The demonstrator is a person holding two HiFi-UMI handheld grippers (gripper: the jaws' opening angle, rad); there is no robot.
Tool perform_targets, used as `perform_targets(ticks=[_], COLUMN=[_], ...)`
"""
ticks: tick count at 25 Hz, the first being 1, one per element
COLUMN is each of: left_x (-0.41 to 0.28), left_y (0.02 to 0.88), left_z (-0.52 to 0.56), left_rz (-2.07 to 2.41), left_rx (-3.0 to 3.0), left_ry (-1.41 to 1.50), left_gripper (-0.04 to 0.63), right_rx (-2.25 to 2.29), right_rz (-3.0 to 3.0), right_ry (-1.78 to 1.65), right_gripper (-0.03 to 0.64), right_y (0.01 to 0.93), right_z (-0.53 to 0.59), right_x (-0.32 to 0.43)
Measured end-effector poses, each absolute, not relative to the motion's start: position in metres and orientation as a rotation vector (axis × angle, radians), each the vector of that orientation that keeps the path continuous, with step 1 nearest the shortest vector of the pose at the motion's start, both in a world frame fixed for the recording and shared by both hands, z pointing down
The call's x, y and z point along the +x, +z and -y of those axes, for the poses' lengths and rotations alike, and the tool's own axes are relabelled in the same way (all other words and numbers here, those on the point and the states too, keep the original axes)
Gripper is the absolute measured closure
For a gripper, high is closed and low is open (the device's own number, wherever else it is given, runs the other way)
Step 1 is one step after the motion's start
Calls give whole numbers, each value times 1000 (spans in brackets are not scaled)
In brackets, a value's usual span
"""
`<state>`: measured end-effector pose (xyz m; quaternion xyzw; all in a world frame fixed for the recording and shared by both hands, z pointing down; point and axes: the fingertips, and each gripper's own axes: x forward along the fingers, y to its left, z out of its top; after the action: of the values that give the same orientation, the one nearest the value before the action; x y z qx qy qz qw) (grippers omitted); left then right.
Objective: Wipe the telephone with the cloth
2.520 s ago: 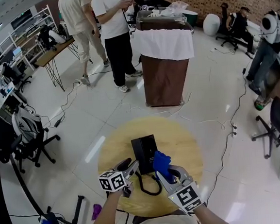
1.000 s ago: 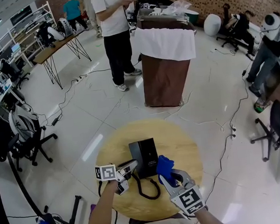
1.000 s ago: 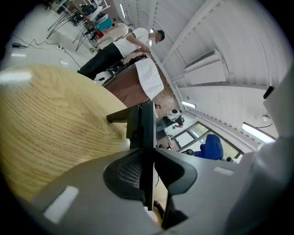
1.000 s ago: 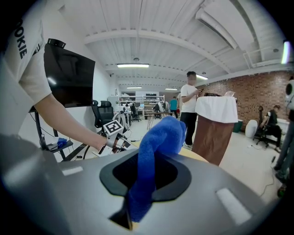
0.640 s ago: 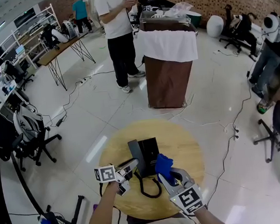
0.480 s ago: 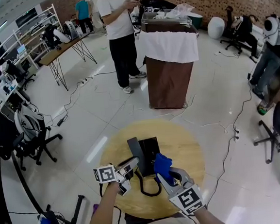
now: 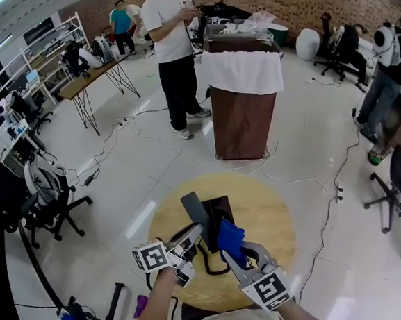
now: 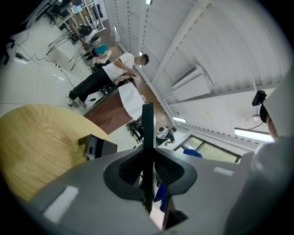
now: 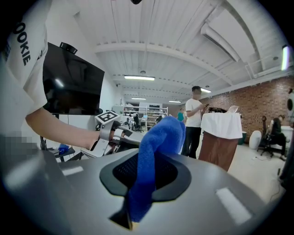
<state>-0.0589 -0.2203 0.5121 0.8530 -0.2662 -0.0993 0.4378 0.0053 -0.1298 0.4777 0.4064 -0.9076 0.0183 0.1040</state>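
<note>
Nearest the person, the right gripper (image 7: pixel 238 253) is seen closed tight on a blue cloth (image 7: pixel 229 235); the cloth is pinched between the jaws and sticks up above them in a soft bunch. Beside it, the left gripper (image 7: pixel 193 234) is shut most of the way on the thin black handset (image 7: pixel 194 208), which is held up at a slant. A black cord (image 7: pixel 208 268) is looped on the round wooden table (image 7: pixel 264 213) between the two grippers. Just past the cloth, the black telephone (image 7: pixel 222 213) is set near the middle of the table, with the handset at its left side; whether the cloth touches the telephone cannot be told. Farther off, a brown stand (image 7: pixel 242 117) draped with a white sheet (image 7: pixel 243 70) is seen on the shiny floor; a person (image 7: pixel 173 47) in a white shirt is stood beside it.
</note>
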Motion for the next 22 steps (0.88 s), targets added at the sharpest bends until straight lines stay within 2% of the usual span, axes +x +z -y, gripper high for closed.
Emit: perform_targets(ticks=[7, 22], left_x=[-51, -41], left_y=[472, 461], left_z=[208, 187], left_rz=[657, 680], left_rx=[2171, 2254], left_ry=[-288, -234], left_gripper=[532, 532], right_rx=[1197, 1227], right_rz=[2702, 2742], right_ry=[-16, -116], right_gripper=[555, 555], right_y=[464, 434], right_z=[121, 129], right_x=[-9, -15])
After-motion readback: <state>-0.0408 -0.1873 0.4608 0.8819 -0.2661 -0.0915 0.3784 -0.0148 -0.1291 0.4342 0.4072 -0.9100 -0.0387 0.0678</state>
